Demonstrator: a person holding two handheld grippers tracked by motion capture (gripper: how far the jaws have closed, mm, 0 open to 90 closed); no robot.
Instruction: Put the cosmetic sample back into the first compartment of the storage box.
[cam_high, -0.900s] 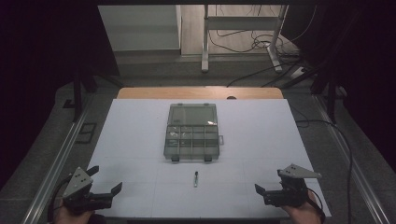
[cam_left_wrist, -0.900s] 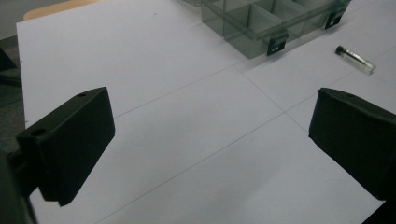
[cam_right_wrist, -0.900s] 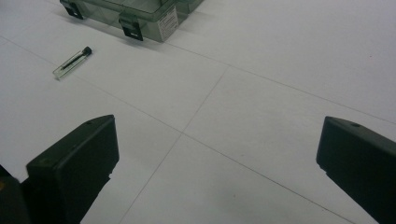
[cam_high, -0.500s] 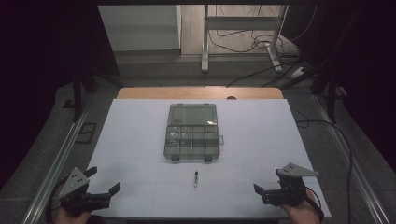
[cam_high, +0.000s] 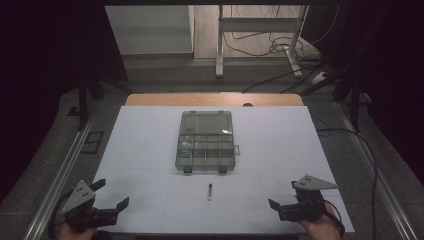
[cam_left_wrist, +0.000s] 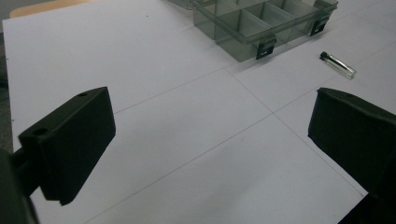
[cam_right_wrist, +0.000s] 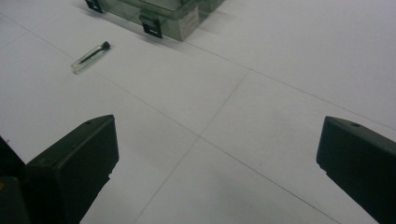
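White table sheet (cam_high: 150, 150) under everything, with a clear compartment box (cam_high: 205, 145) open at its middle. Left gripper (cam_high: 111, 196) and right gripper (cam_high: 281, 197) at the near corners, jaws spread wide and empty. Small vial (cam_high: 210, 191) flat between them, just near of the box, well apart from both.

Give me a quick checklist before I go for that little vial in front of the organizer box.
1. Left claw open and holding nothing: ok.
2. Right claw open and holding nothing: ok.
3. Vial lying flat on the white mat, apart from the organizer box: ok.
4. Bare mat between each claw and the vial: ok.
5. Organizer box lid open, compartments exposed: ok.
6. Which compartment is free for the vial: cannot tell, contents too small to read.
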